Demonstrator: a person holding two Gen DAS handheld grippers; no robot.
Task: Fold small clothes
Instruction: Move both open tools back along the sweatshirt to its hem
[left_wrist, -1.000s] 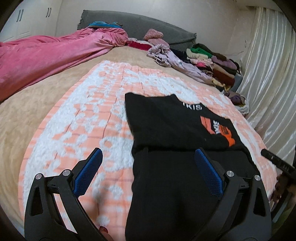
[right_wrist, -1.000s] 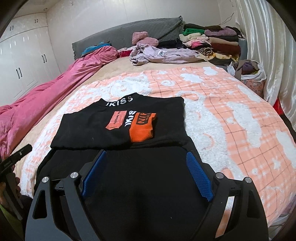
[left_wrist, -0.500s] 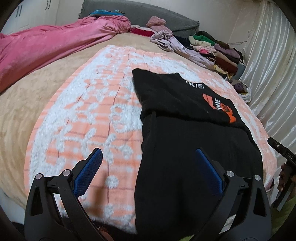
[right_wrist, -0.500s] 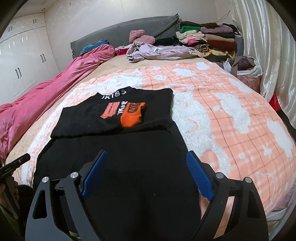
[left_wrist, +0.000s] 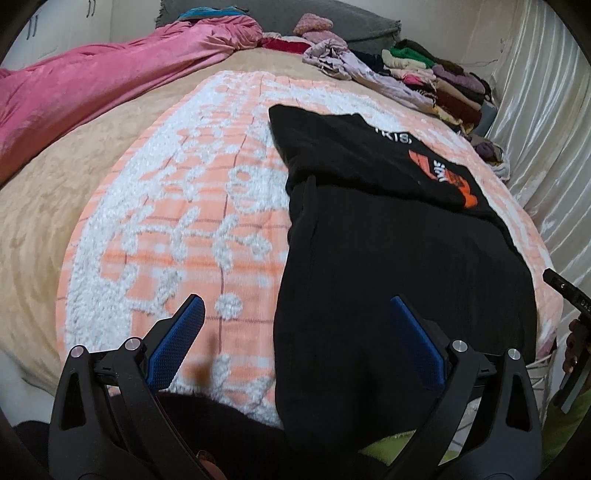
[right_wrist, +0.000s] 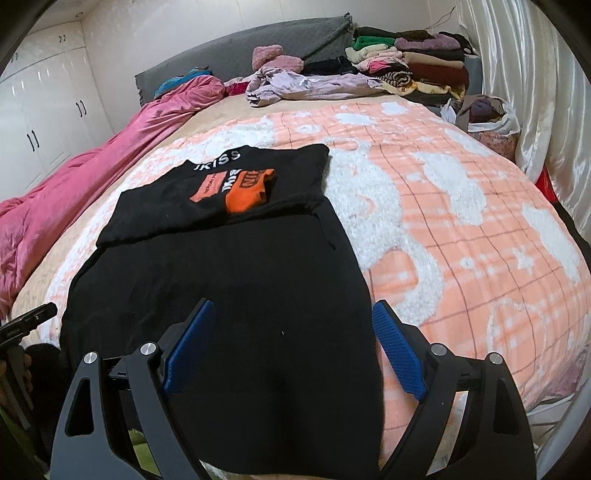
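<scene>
Tongs (right_wrist: 291, 347) over lengthwise shirt (right_wrist: 229, 280) (collar far)

Both cameras have drawn back toward the near edge of the bed. In the left wrist view, the black garment (left_wrist: 399, 266) has shifted upward and shows more of its lower half; the left gripper (left_wrist: 295, 343) now frames the blanket's (left_wrist: 177, 229) near edge. In the right wrist view, the right gripper (right_wrist: 293, 347) sits lower over the garment's hem.

We see a bed (right_wrist: 229, 110) under an orange-and-white blanket (right_wrist: 461, 206). On it lies a black garment (right_wrist: 229, 280). At the frame's top sit a pink quilt (right_wrist: 92, 170) and stacked clothes (right_wrist: 413, 70).
</scene>
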